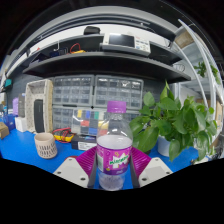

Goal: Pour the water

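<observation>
We see the hand-held gripper [113, 165] with its two white fingers reaching forward, each bearing a magenta pad [86, 158] on its inner face. Between them stands a clear plastic water bottle with a purple screw cap and a magenta label [115, 146]. The pads sit tight against the bottle's sides at the level of the label, so we read the fingers as pinching the bottle. The bottle is upright, its ribbed transparent shoulders rising above the fingertips and its cap still on.

Below and around the bottle lies a bright blue table [25, 151] with a smooth, even surface. On it, to the left of the fingers and apart from them, stands a small pale woven cup with a ribbed, basket-like wall [45, 146]. Beyond that cup rises a tall beige arch-shaped object with a dark opening [39, 107]; we cannot tell what it is made of. Near it, further back on the table, lies a small cluster of red and yellow items [63, 134], too small to tell apart.

To the right of the bottle, just beyond the right finger, spreads a leafy green potted plant [172, 122] with broad, glossy leaves. Behind everything stands a wall of grey translucent drawer units [92, 92], and above them runs a long dark shelf [100, 58] carrying boxes and equipment.
</observation>
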Demonstrator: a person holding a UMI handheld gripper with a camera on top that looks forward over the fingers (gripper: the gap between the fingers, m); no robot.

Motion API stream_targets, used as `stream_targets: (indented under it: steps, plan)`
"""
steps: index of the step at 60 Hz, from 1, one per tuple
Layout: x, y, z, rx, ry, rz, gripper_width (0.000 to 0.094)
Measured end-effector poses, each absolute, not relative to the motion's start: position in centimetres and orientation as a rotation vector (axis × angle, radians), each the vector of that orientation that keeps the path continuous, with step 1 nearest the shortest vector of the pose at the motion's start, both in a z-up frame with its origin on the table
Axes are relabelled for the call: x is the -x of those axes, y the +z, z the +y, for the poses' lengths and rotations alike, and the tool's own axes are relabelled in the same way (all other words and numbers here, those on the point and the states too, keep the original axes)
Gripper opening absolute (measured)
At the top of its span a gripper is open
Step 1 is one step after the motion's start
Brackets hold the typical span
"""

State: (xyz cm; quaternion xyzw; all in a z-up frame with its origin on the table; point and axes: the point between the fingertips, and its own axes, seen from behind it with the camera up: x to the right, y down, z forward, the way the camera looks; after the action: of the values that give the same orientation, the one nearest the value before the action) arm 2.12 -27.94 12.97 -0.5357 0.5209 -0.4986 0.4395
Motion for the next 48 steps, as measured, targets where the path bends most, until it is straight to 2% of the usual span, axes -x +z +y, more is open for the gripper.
stream_targets:
  steps: [12, 15, 16, 29, 35, 48]
  plan:
    - [-2.0, 12.9, -27.6, 1.323, -1.235, 1.289, 0.0355]
    - [-2.0, 12.8, -27.6, 1.334, -1.233, 1.29, 0.0353]
    - [-2.1, 12.8, -27.6, 1.338, -1.232, 1.288, 0.0325]
    - [-2.3, 12.8, -27.4, 1.361, -1.252, 1.295, 0.0319]
    - [-3.1, 13.3, -26.2, 1.485, -1.369, 1.2, 0.0319]
    - [-7.5, 14.7, -21.1, 1.918, -1.767, 0.738, 0.0318]
